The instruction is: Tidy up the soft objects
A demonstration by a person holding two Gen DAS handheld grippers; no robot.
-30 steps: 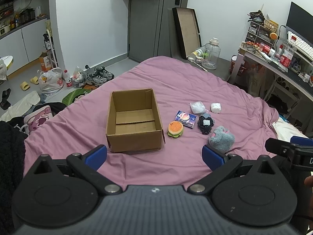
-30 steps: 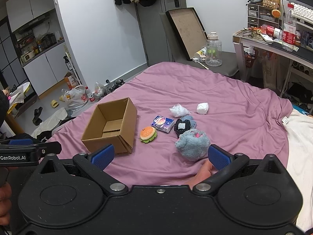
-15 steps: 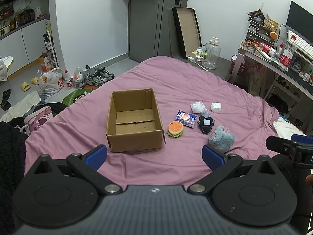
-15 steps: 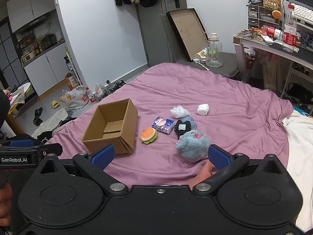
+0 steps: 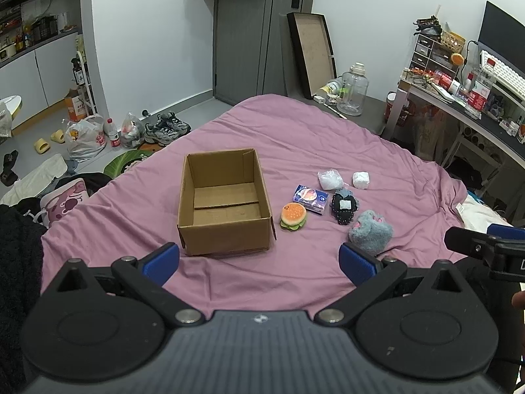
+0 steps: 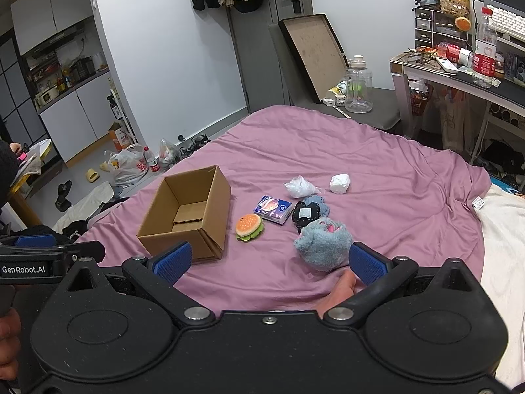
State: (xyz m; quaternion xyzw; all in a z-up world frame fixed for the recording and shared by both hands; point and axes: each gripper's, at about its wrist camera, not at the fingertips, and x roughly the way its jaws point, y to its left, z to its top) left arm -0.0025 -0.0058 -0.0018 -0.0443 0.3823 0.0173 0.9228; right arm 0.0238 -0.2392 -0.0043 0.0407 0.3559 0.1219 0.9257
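Now, Nothing Packed: Both Grippers Poised Over the Bed

Plainly the sorting has not begun. On the purple bed (image 5: 311, 124) an open cardboard box (image 5: 226, 203) sits empty, its flaps folded flat inside. To its right lie the soft things, loosely clustered: a burger plush (image 5: 293, 215) nearest the box, a blue tissue pack (image 5: 310, 198), a black pouch (image 5: 344, 207) touching a bluish item behind it, a fluffy grey-blue plush (image 6: 323, 244), and two white bundles (image 5: 329, 179) farther back.

The left gripper (image 5: 259, 262) hangs near the box's front wall, jaws spread wide and holding nothing. The right gripper (image 6: 269, 264) is likewise agape and unladen, with the grey-blue plush just ahead of its right finger.

Judging by position, the step in hand is the approach to a first pick, and the grey-blue plush looks the likeliest candidate. The next move would call for shifting the right gripper rightward to centre the plush between the fingers, descending, and squeezing deep enough into the pile that it does not slip free.
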